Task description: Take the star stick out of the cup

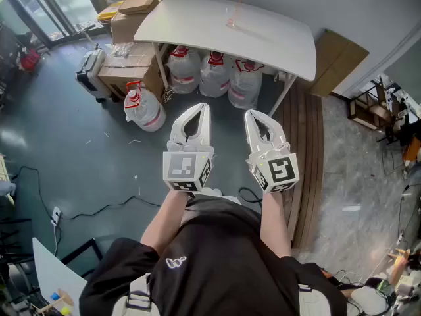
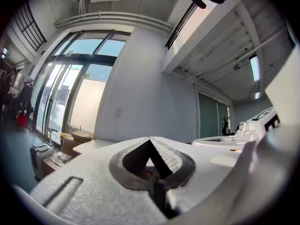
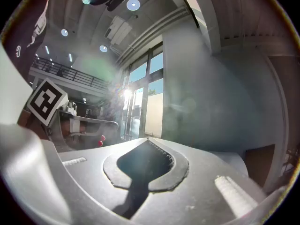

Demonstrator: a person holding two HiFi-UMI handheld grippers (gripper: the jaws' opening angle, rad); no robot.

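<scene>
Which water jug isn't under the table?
The leftmost jug, out on the floor beside the cardboard box; the other three jugs sit under the white table.

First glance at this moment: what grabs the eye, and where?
The left hand-held gripper and right hand-held gripper fill the middle, side by side, both shut and empty. Ahead, a white table bears a clear cup with a pinkish stick; water jugs crowd the floor beneath.

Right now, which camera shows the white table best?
The head view: the whole white table shows from above. The left gripper view catches only a strip of its top beyond the fingers. The right gripper view does not clearly show it.
</scene>
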